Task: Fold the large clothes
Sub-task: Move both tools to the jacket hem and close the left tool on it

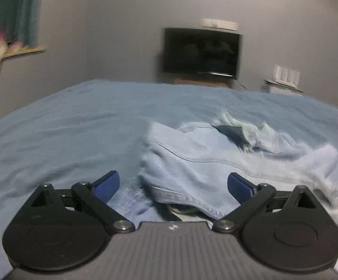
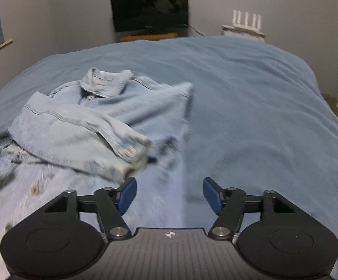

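Observation:
A pale blue denim jacket (image 2: 94, 116) lies partly folded on the bed, collar at the far end, one sleeve laid across its front with the cuff (image 2: 134, 154) toward me. In the left wrist view the same jacket (image 1: 215, 161) fills the middle and right. My left gripper (image 1: 173, 184) hovers over the jacket's near edge, jaws wide apart, nothing pinched. My right gripper (image 2: 170, 193) hangs above the jacket's lower right part, just right of the cuff, blue pads (image 2: 128, 194) apart with only cloth beneath. Both views are motion-blurred.
The blue bed cover (image 2: 250, 105) spreads wide to the right and far side. A dark television (image 2: 149, 7) hangs on the grey wall beyond the bed, a white router (image 2: 247, 19) on a shelf to its right. A curtain (image 1: 12, 11) and windowsill are at the far left.

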A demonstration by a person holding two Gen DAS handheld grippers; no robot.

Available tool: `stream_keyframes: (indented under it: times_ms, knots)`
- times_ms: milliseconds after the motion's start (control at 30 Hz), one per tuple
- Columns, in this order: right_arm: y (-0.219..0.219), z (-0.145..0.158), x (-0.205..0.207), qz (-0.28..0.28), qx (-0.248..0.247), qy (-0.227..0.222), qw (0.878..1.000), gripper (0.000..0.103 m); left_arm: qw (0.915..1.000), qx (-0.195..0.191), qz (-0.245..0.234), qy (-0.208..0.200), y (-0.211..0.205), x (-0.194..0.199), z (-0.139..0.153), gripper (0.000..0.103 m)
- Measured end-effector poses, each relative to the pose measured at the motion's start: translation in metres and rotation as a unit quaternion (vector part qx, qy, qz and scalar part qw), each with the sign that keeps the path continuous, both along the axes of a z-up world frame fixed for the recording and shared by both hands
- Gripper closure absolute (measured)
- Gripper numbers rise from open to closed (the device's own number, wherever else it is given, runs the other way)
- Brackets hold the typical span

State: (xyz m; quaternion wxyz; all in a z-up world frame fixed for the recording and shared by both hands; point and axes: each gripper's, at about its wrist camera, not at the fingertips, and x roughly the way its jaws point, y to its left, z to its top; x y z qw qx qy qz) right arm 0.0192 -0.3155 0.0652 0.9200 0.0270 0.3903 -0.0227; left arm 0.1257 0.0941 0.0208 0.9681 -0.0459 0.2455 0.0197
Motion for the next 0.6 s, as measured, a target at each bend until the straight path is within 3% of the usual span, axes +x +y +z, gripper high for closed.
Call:
stream_keyframes:
  times_ms: [100,233,300,367,500,600]
  knots:
    - [-0.015,-0.005,-0.029,-0.002,0.02,-0.008,1.0,0.032,0.9997,-0.025,-0.004,0.004,0.012,-0.024,0.028,0.003]
    - [-0.014,-0.016,-0.038,0.018,0.049,-0.006,0.999,0.031,0.9961,0.021,-0.033,0.078,0.007,-0.057,0.034,0.003]
    - [-0.005,-0.023,-0.034,0.058,0.054,0.011,0.997,0.028,0.9861,0.058,-0.067,0.14,0.001,-0.071,0.022,0.003]
    - [0.009,-0.034,-0.028,0.112,0.049,0.055,0.991,0.021,0.9759,0.089,-0.065,0.188,-0.004,-0.081,0.009,0.003]
    - [0.038,-0.059,-0.025,0.167,-0.001,0.139,0.976,0.019,0.9696,0.083,-0.047,0.225,0.005,-0.091,0.012,0.003]
    - [0.043,-0.068,-0.031,0.166,-0.023,0.156,0.974,0.019,0.9521,0.102,-0.051,0.284,0.001,-0.086,-0.002,0.003]
